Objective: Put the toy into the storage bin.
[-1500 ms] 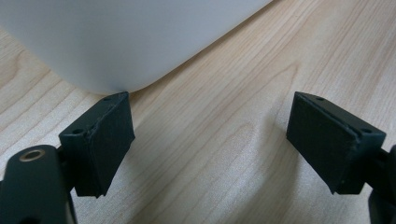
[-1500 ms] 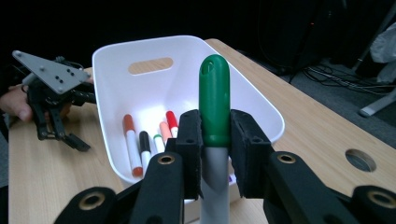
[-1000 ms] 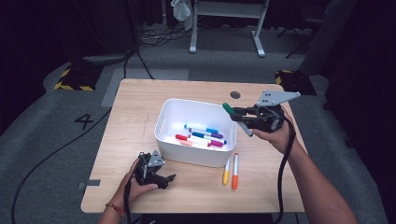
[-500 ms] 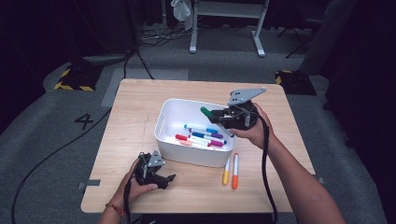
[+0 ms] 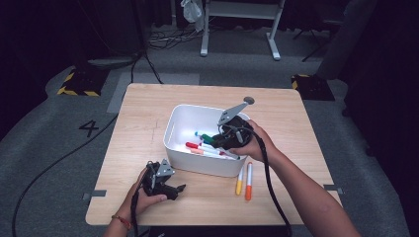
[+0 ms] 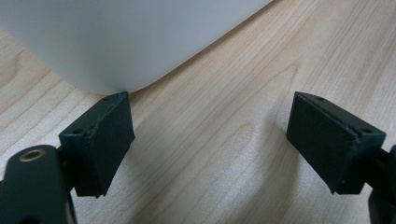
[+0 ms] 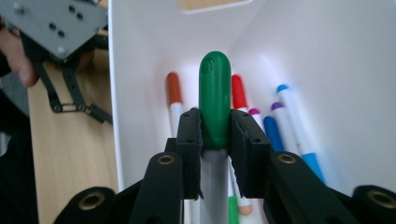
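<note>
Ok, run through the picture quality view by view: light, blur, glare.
High view: the table is lit, the room around it dark, everything fairly sharp. Left gripper view: the white bin looks soft and close, the wood grain crisp. Right gripper view: the green marker is sharp, with bright glare on the bin wall behind it.

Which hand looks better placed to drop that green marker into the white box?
The right. Its gripper already clamps the green marker over the white box. The left gripper rests open on the table outside it.
</note>
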The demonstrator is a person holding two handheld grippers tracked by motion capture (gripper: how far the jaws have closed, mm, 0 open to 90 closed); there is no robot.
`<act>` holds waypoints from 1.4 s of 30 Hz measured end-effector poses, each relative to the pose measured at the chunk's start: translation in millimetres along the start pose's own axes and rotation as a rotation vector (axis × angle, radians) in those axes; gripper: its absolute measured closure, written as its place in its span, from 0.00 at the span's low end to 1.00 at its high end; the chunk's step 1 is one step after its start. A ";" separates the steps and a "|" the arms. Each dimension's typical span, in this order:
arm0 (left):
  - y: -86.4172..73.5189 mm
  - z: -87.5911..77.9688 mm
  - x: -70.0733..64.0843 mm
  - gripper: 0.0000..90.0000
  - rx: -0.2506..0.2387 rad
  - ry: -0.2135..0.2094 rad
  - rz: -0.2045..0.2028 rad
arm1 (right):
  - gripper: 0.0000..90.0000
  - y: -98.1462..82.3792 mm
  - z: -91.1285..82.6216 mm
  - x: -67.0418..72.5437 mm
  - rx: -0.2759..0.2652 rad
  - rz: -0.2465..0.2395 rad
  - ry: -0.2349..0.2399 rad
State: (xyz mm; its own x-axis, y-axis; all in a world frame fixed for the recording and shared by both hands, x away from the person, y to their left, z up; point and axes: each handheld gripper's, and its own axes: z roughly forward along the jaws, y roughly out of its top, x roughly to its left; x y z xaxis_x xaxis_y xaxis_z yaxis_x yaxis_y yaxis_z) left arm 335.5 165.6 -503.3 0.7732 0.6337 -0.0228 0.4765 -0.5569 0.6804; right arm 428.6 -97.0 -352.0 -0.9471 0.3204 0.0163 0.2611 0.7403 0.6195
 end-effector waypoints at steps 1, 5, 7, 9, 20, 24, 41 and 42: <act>0.0 0.0 0.0 0.17 0.000 0.000 0.000 | 0.83 0.4 3.2 1.4 0.023 0.000 0.010; 0.0 0.0 0.0 0.17 0.000 0.000 0.000 | 0.83 1.8 15.3 6.1 0.103 -0.003 0.042; 0.0 0.0 0.0 0.17 0.000 0.000 0.000 | 0.83 2.4 20.3 8.6 0.130 -0.012 0.042; 0.0 0.0 -0.1 0.17 0.000 -0.001 -0.001 | 0.83 3.5 21.9 10.5 0.150 -0.019 0.033; 0.0 0.0 0.0 0.17 0.000 -0.001 -0.001 | 0.69 0.4 19.2 10.0 0.110 -0.003 0.015; 0.0 0.0 -0.1 0.17 0.000 -0.001 -0.001 | 0.63 -1.7 13.9 8.9 0.047 0.001 -0.016; 0.0 0.0 -0.1 0.17 0.000 -0.001 -0.001 | 0.39 -35.5 -68.3 21.7 -0.276 -0.050 -0.248; 0.0 0.0 -0.1 0.17 0.000 0.000 -0.001 | 0.38 -41.7 -73.4 22.2 -0.288 -0.046 -0.256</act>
State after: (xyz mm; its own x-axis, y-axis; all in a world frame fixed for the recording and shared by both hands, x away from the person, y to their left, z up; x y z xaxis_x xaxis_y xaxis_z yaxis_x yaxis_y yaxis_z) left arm 335.4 165.5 -503.3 0.7730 0.6339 -0.0237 0.4771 -0.5564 0.6803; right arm 383.0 -164.1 -319.9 -0.8698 0.4549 -0.1910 0.1213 0.5725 0.8109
